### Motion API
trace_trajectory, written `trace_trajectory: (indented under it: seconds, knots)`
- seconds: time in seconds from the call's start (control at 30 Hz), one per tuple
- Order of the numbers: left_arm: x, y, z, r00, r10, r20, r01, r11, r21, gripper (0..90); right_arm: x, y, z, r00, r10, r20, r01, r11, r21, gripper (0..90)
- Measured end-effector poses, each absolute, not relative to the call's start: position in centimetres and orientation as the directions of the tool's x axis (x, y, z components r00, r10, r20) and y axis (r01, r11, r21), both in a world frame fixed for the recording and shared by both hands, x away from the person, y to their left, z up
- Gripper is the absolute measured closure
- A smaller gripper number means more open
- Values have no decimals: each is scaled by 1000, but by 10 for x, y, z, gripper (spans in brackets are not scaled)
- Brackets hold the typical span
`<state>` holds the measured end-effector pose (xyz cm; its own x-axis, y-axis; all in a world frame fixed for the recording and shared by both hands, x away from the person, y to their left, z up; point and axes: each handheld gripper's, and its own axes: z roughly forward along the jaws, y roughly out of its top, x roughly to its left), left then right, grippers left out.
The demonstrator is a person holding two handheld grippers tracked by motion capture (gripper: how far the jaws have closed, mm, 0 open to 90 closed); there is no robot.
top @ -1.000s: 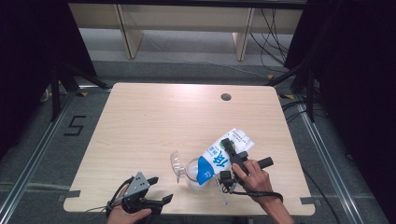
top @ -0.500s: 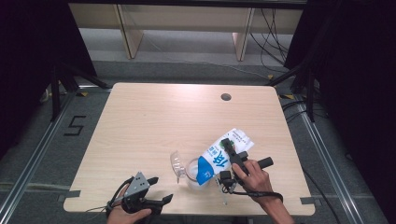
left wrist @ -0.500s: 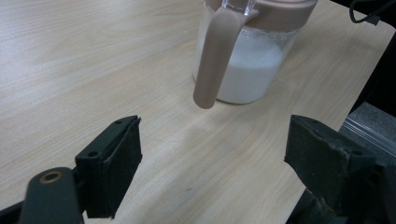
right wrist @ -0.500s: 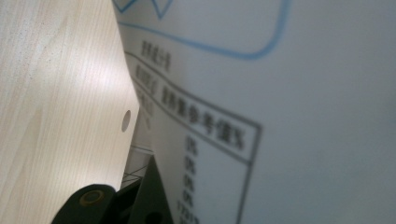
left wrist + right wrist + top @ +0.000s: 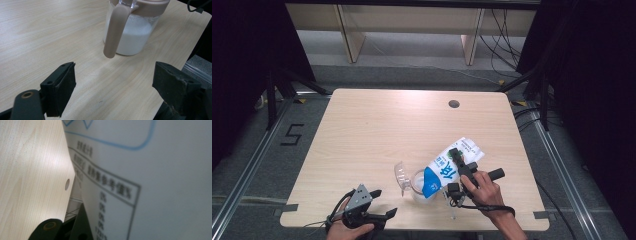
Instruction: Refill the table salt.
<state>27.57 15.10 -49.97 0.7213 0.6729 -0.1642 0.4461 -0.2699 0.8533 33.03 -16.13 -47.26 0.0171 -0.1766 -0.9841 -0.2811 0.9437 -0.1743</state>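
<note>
Milk carton was clamped, tilted over the jug near the table's front edge, by the right gripper; the jug's handle was seen between the released left gripper's jaws.

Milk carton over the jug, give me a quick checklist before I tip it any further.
1. Right gripper clamped on the milk carton: ok, jaws closed on its body.
2. Carton tilted with its low end over the jug: ok.
3. Jug lid out of the way: ok, it stands flipped up on the jug's left.
4. Room left in the jug: ok, milk sits below the rim band in the left gripper view.
5. Left gripper steadying the jug: not ok, its jaws stand open, apart from the handle.
6. Spills on the table: cannot tell near the jug's base.
</note>
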Motion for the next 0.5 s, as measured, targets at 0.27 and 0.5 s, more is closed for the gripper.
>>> trace_trajectory:
  seconds: [0.27, 0.5]
  knots:
    - [276, 151, -500, 721, 673, -164, 446, -270, 853, 180, 330, -161, -473, 19, -178, -984, -280, 944, -176, 741]
    - [276, 151, -500, 719, 674, -169, 447, -263, 855, 179, 330, -161, -472, 18, -178, -984, -281, 943, -176, 749]
